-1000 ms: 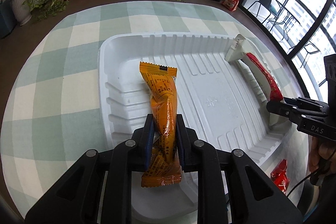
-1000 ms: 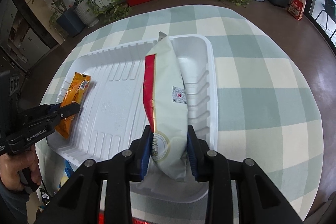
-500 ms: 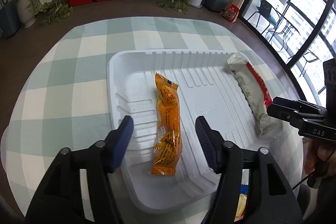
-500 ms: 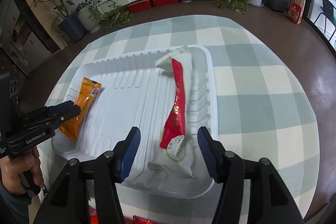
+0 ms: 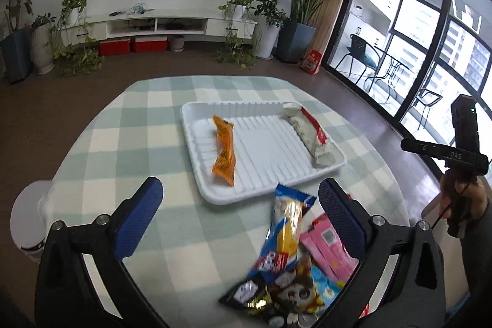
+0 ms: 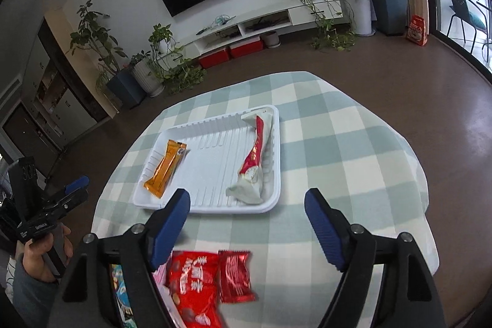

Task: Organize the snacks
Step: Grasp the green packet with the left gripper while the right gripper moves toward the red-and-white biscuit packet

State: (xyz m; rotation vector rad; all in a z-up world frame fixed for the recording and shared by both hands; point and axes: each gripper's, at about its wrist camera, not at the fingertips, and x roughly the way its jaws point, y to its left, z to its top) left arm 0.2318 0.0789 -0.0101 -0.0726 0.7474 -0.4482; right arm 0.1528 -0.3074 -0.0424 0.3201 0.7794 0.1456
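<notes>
Both sets of jaws, just opened wide, hold nothing; the crowded snack pile [image 5: 286,263] (wrappers overlapping) could make the left gripper [image 5: 240,217] snag two packets.

Both grippers wide open, holding nothing

The left gripper [image 5: 240,215] and the right gripper [image 6: 246,225] tip downward. Their jaws have just been opening, with nothing between them. A hand [image 6: 46,251] grips the left gripper's handle.

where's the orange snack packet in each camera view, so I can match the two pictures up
Left wrist view: orange packet lies in the white tray's left part, just above picture centre.
Right wrist view: orange packet lies in the tray's left end, left of centre.
Shared landmark: the red-and-white packet at the tray's opposite end.
</notes>
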